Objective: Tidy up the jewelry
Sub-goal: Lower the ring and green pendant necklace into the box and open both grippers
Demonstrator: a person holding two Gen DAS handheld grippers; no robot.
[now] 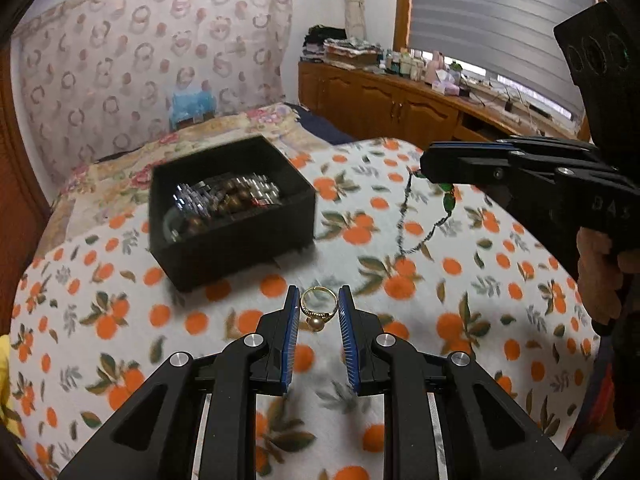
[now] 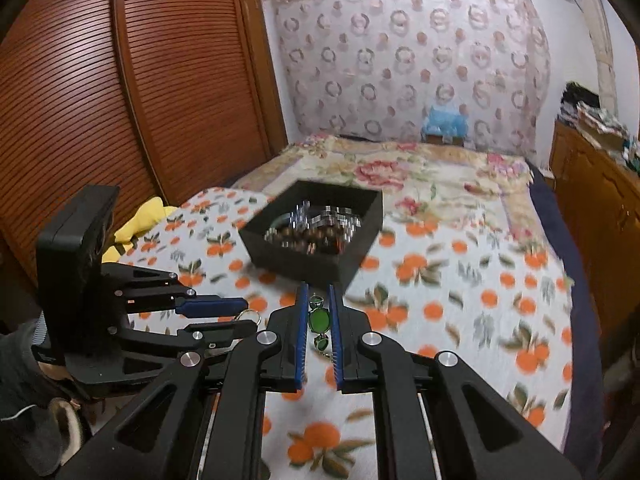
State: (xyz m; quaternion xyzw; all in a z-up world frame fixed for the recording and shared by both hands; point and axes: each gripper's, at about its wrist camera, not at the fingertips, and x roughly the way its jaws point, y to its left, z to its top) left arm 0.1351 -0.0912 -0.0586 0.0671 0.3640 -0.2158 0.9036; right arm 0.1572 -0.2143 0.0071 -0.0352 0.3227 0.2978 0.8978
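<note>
My left gripper [image 1: 319, 292] is shut on a gold ring [image 1: 316, 307] with a pearl, pinched between its blue pads above the orange-print bedspread [image 1: 460, 320]. In the right wrist view, my right gripper [image 2: 318, 289] is shut on a green-stone necklace [image 2: 320, 319]. From the left wrist view the right gripper [image 1: 425, 166] hangs at the right, with the necklace's dark chain [image 1: 404, 220] dangling down to the cover. A black open box [image 1: 240, 248] holding metal watch bands and brown beads sits on the bed beyond both grippers, also seen as the box [image 2: 296, 268] just past the right fingertips.
A floral quilt [image 2: 400, 168] covers the far half of the bed. A slatted wooden wardrobe [image 2: 140, 80] stands left, a wooden cabinet [image 1: 380, 104] with clutter right. A yellow item [image 2: 136, 224] lies at the bed's left edge. A hand [image 1: 600, 256] grips the right tool.
</note>
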